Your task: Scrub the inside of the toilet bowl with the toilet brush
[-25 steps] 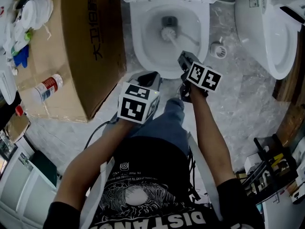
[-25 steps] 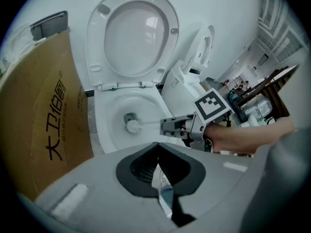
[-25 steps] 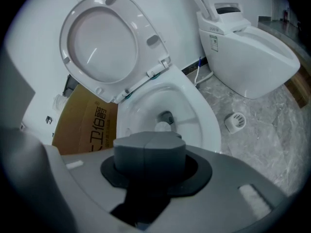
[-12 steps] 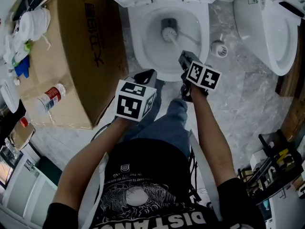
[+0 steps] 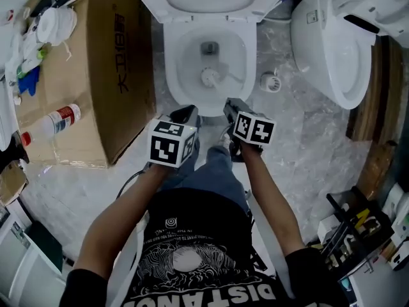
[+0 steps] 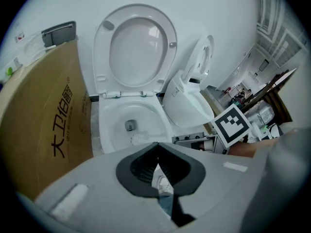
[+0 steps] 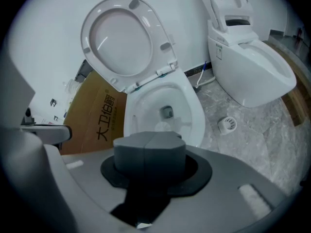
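Marbled floor [image 5: 307, 139], open toilet bowl [image 5: 246, 56] ahead. The toilet brush [image 5: 209, 77] sits head-down near the drain. The right gripper [image 5: 230, 104] clamps its handle for reach, while the left gripper [image 5: 188, 114] idles, jaws together, empty.

Dim, cool, flat indoor light, colours washed out. White toilet bowl [image 5: 171, 69] is brightest, w/ soft sheen — shadows faint. Both gripper views: fisheye bend, black vignette at corners — near foreground slightly soft.
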A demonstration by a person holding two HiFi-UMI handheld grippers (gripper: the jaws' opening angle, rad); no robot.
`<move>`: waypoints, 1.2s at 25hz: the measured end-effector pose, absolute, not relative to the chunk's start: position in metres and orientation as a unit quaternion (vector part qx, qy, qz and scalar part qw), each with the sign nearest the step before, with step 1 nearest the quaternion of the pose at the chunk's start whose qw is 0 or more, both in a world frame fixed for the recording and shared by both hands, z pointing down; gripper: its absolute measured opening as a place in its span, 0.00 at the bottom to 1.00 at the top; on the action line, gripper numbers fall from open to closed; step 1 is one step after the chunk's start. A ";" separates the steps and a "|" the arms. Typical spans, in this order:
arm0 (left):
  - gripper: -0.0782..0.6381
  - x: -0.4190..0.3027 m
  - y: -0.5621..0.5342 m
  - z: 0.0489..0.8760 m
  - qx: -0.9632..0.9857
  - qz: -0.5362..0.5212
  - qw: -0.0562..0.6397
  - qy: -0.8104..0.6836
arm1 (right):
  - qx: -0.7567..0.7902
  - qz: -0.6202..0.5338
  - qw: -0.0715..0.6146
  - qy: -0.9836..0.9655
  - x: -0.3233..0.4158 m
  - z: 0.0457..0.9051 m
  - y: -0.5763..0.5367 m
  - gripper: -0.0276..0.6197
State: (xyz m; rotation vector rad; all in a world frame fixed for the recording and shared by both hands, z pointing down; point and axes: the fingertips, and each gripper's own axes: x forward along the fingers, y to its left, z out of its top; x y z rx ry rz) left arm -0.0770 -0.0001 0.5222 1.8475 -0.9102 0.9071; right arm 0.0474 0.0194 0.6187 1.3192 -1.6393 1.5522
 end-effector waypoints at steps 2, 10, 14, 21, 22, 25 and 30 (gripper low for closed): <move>0.11 -0.071 0.006 0.515 0.740 0.351 0.434 -0.375 | 0.481 0.564 0.257 -0.619 0.049 0.602 0.023 0.28; 0.11 -0.044 0.026 0.476 0.750 0.300 0.423 -0.411 | 0.461 0.524 0.225 -0.680 0.056 0.529 0.037 0.28; 0.11 -0.029 0.036 0.452 0.758 0.274 0.409 -0.428 | 0.457 0.500 0.206 -0.706 0.062 0.489 0.044 0.28; 0.11 -0.010 0.036 0.394 0.780 0.210 0.352 -0.472 | 0.445 0.424 0.176 -0.769 0.066 0.420 0.044 0.27; 0.11 -0.008 0.037 0.388 0.783 0.204 0.343 -0.478 | 0.444 0.414 0.171 -0.776 0.067 0.412 0.044 0.27; 0.11 -0.001 0.045 0.376 0.786 0.194 0.328 -0.486 | 0.446 0.394 0.160 -0.787 0.072 0.394 0.048 0.28; 0.11 0.012 0.053 0.369 0.795 0.191 0.319 -0.480 | 0.449 0.391 0.151 -0.790 0.084 0.386 0.054 0.28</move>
